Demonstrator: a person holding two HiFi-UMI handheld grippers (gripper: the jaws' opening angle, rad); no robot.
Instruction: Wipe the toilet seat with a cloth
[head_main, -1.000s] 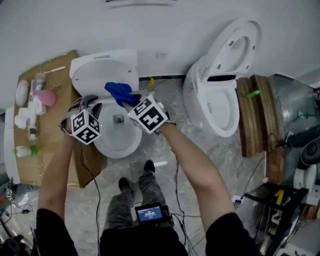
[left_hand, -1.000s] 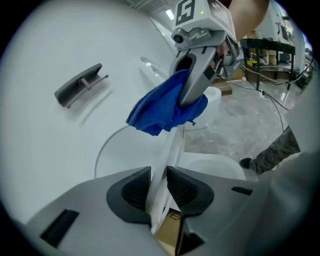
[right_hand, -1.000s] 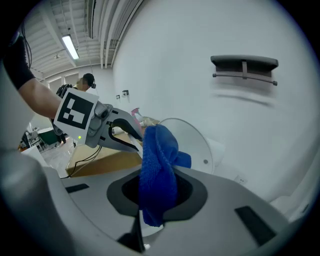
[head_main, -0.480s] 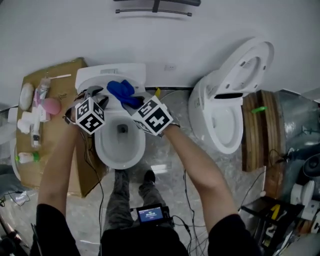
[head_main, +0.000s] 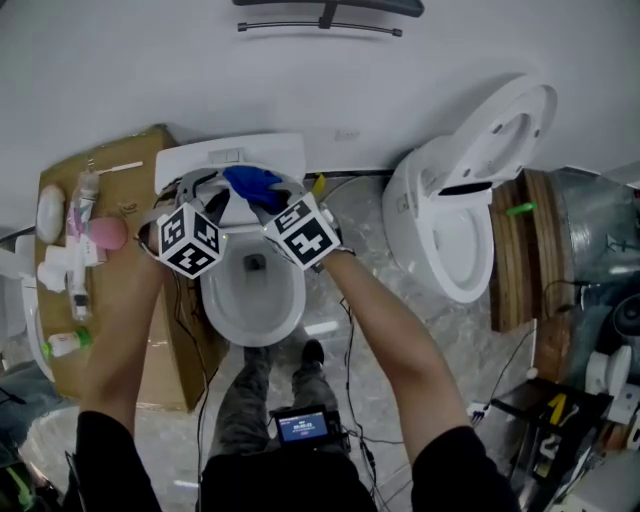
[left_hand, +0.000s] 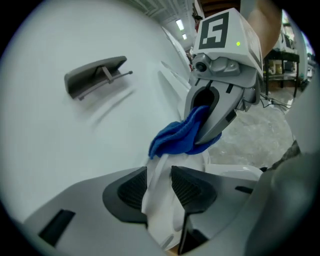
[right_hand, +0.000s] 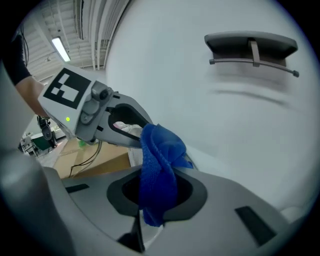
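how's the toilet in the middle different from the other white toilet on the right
The white toilet in the middle stands square to the wall; the white toilet on the right sits turned at an angle. The right gripper holds a blue cloth over the middle toilet's back; nothing hangs over the right toilet. Both are white, with open bowls.

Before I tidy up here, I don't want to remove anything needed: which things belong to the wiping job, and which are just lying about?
In use: crumpled blue cloth, clamped in the right gripper; white ceramic toilet straight ahead.
Lying about: second white toilet, lid raised; brown cardboard sheet; white bottles and pink round object on it.
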